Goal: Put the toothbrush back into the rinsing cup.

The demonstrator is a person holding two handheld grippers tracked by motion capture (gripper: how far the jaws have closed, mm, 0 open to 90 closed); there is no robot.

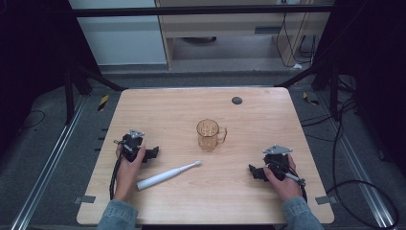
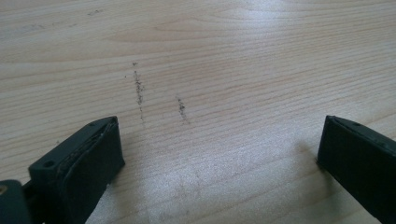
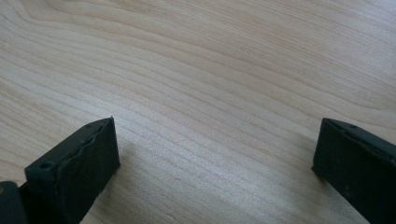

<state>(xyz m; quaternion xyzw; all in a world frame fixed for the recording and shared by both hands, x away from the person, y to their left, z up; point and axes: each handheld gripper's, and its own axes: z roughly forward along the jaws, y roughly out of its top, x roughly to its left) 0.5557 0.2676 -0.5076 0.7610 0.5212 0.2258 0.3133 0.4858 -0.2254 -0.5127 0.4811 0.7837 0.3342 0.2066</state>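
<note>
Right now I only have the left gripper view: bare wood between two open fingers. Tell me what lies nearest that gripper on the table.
Observer: A white electric toothbrush lies flat on the table, just to the right of the left gripper, brush head pointing toward the middle.
Operator: Give me what else is out there.
Observer: An amber glass mug stands upright beyond the brush head, handle toward the right side.
Operator: Report the other gripper.
Observer: The right gripper rests near the table's right front, its fingers spread wide over bare wood, holding nothing.
</note>
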